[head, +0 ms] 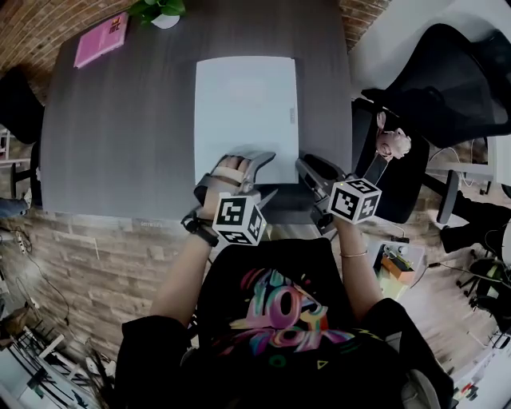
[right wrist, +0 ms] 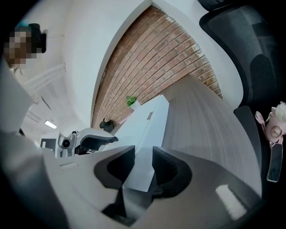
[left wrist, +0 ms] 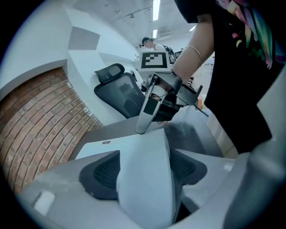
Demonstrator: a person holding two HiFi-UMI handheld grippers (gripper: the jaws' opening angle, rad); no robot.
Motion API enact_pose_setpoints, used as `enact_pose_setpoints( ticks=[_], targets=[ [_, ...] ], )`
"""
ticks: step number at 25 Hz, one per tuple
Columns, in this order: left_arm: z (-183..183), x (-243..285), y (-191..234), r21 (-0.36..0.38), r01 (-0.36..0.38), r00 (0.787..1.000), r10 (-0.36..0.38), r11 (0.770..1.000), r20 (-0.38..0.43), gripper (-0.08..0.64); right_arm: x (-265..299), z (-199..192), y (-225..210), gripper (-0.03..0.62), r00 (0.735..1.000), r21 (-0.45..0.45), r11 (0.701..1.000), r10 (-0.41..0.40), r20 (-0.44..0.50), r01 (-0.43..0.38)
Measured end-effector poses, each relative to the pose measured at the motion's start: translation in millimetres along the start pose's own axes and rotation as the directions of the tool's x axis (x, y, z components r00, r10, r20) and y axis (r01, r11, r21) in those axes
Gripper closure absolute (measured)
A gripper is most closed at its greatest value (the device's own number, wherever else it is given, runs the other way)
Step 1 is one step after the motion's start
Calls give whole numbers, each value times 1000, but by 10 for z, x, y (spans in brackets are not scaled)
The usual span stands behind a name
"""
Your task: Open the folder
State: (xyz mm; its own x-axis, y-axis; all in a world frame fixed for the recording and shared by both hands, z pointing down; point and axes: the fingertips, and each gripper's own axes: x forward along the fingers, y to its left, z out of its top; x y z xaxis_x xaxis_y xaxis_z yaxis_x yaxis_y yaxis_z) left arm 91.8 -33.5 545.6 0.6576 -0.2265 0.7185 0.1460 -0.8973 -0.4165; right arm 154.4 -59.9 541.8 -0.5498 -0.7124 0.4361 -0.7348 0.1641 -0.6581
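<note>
Running from the table's [head: 120, 136] near edge to far, the folder [head: 246, 104] lies dead ahead. Left gripper [left wrist: 145, 172] is opening round its cover; right gripper [right wrist: 144, 166] sits slightly spread.

one pale folder [head: 246, 112], one pink book [head: 101, 38], one potted plant [head: 160, 11], two claws [head: 254, 169] [head: 307, 169], perhaps two office chairs [head: 447, 72]

Folder [head: 246, 112] on table [head: 120, 144], book [head: 100, 38] far-left corner, plant [head: 160, 9] beside it

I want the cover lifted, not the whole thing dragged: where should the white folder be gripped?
Probably the near right corner, from the person's side: the folder lies flat on the table, so only its thin edges offer a bite.
</note>
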Motion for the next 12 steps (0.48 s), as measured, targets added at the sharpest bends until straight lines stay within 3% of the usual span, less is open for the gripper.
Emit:
enact_pose_setpoints(
  ticks=[4,12],
  targets=[
    [17,-15,25,16,11,1000,-11,1000,8,210,1,1,-1,466,1000,-6,1000,5,-16,-5],
    [35,-117,78,-19,10,999,-9,1000,35,210,5,-8,-10,466,999,-18,1000,13,-35,-13]
  ],
)
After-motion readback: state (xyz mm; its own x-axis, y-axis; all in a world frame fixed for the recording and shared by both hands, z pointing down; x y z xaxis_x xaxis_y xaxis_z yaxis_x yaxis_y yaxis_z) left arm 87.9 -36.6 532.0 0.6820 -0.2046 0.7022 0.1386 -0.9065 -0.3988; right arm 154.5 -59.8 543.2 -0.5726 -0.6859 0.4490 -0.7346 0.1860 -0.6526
